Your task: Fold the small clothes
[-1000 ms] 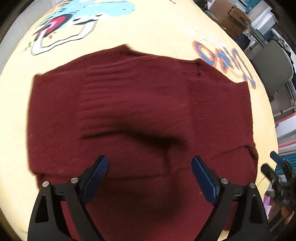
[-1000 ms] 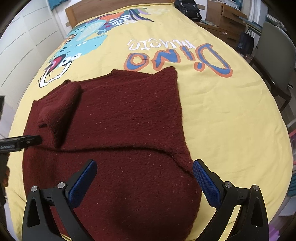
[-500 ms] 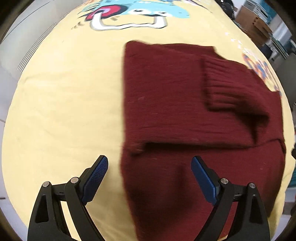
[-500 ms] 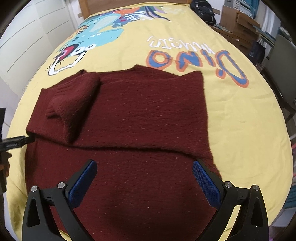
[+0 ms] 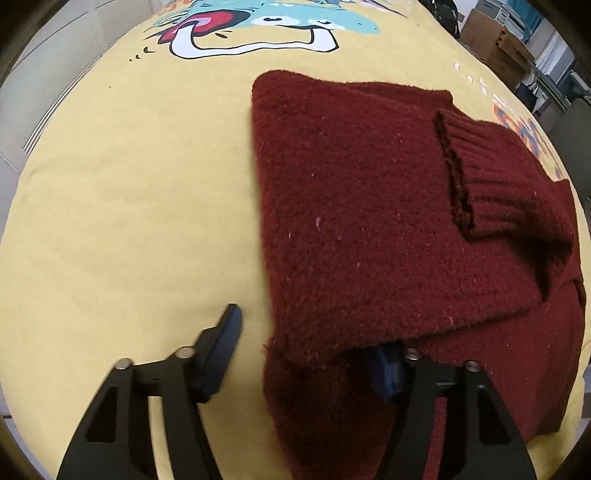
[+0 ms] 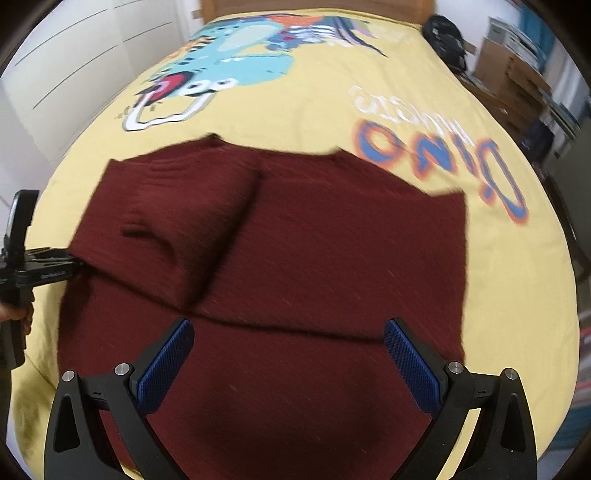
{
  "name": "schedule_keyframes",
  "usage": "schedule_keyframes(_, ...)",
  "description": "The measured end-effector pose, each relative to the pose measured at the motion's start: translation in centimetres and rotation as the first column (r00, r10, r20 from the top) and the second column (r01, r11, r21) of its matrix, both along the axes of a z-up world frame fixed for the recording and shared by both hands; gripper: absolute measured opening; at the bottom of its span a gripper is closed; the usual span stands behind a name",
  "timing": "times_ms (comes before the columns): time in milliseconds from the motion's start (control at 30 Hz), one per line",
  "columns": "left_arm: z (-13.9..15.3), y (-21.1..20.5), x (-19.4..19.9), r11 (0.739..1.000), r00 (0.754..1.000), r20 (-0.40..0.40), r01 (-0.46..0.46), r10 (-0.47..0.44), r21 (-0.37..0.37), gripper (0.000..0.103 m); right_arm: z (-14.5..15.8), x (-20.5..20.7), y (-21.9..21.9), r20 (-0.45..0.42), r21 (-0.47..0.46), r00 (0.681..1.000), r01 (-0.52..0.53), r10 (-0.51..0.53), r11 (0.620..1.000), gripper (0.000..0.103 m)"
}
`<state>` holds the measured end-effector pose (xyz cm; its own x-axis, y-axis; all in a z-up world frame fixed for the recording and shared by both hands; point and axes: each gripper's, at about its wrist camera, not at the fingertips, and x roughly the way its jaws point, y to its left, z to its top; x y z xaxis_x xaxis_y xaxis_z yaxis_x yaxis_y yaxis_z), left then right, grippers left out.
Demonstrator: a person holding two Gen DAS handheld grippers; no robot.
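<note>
Where boxes (image 6: 517, 74) stand, yellow dinosaur bedspread (image 5: 129, 203)

Sweater (image 5: 369, 229) dark maroon red, fuzzy knit, tiny pale lint specks; ribbed cuff (image 5: 491, 177) same maroon. Bedspread (image 5: 122, 206) pale yellow, plain where bare. Print on it: cartoon dinosaur (image 6: 236, 62) in turquoise blue with white outline shape, red-pink mouth patch, orange and purple bits near the top. Lettering (image 6: 443, 162) blue with orange outline, smaller white lettering above it. Left gripper (image 5: 310, 350) black frame, dark blue pads, silver screws. Right gripper (image 6: 288, 362) black frame, bright blue textured pads, silver screws. Wall panels (image 6: 74, 55) white with thin dark lines. Boxes (image 6: 517, 81) brown cardboard. Bag (image 6: 443, 33) black.
</note>
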<state>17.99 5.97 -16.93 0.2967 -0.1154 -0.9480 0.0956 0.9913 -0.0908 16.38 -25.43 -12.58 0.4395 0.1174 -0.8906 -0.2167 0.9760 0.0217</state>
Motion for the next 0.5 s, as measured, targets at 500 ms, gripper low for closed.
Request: schedule_keyframes(500,0.3,1.6,1.5,0.998,1.0,-0.027,-0.012,0.01,-0.054,0.017,-2.5,6.9,14.7,-0.097,-0.153,0.936,-0.35,0.339,0.924,0.103)
